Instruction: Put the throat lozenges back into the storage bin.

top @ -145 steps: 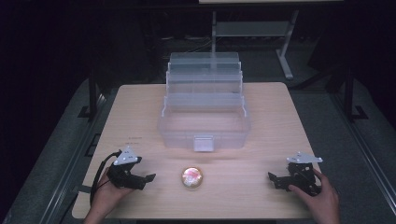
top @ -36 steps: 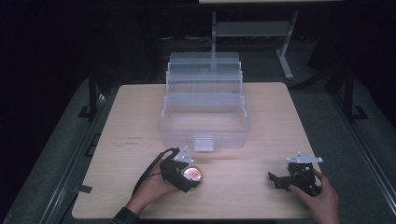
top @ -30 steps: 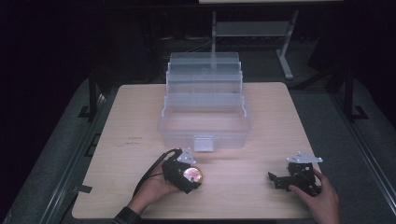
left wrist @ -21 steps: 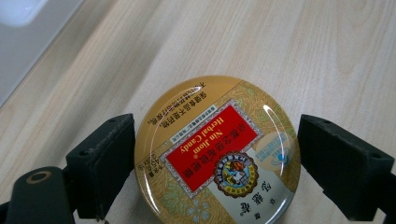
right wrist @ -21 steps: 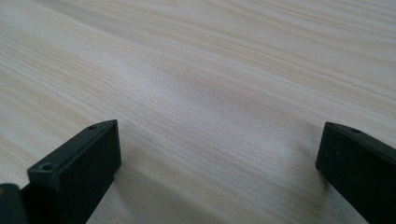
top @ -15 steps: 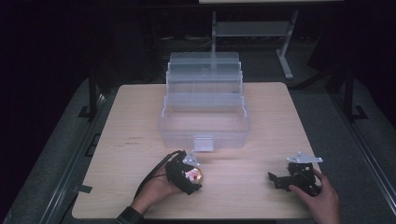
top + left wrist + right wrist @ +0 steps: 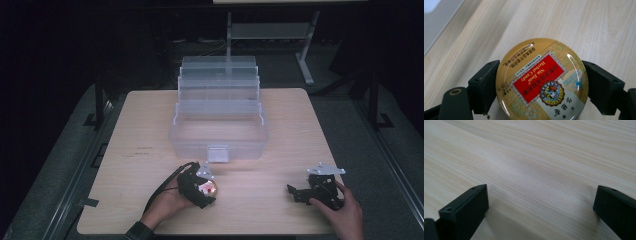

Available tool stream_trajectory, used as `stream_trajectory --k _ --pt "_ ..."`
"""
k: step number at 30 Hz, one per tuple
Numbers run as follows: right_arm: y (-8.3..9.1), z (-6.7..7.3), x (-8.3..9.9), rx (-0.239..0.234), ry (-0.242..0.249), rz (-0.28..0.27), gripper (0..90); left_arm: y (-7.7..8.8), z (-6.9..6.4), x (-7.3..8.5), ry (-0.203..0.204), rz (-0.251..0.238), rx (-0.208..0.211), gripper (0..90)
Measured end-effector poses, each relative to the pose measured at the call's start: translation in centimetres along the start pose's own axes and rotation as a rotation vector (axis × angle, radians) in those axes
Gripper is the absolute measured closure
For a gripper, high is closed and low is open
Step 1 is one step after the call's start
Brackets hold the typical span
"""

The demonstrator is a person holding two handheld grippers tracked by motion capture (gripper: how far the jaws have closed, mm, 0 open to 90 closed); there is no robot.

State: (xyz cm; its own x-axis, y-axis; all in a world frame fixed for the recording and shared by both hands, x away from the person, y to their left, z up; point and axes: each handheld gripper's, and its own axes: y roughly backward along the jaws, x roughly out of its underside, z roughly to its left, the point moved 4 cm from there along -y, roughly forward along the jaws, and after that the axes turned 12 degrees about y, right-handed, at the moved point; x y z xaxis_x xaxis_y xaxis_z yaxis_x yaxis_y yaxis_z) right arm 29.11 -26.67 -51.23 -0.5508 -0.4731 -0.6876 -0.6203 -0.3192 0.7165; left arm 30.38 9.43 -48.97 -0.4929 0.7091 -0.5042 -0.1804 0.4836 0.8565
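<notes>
Gold-lidded candy tin (image 7: 541,80) is clamped between the black jaws of the left gripper (image 7: 540,86), one jaw pressed against each side of its round rim; a red label reading "Herbal Candy" can be read upside down on the lid. From the high view the tin (image 7: 207,188) is seen near the front edge of the table (image 7: 285,125), just in front of the clear plastic tiered box (image 7: 219,117). The right gripper (image 7: 540,212) is held wide apart with nothing between its jaws, low over bare pale wood at the front right (image 7: 320,187). Dark floor and a metal stand (image 7: 305,55) can be made out behind the table.
</notes>
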Motion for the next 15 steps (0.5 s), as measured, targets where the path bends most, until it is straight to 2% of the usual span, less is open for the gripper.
stream_trajectory --k 7,11,15 --pt "0.0 0.0 0.0 0.0 0.0 0.0 0.0 0.04 0.09 0.01 0.003 -0.003 0.007 19.4" --pt "0.0 0.0 0.0 0.0 0.0 0.0 0.0 0.15 0.18 0.02 0.03 -0.014 0.019 19.5" --pt "0.0 0.0 0.0 0.0 0.0 0.0 0.0 0.4 0.32 0.06 0.025 -0.01 0.019 19.5"
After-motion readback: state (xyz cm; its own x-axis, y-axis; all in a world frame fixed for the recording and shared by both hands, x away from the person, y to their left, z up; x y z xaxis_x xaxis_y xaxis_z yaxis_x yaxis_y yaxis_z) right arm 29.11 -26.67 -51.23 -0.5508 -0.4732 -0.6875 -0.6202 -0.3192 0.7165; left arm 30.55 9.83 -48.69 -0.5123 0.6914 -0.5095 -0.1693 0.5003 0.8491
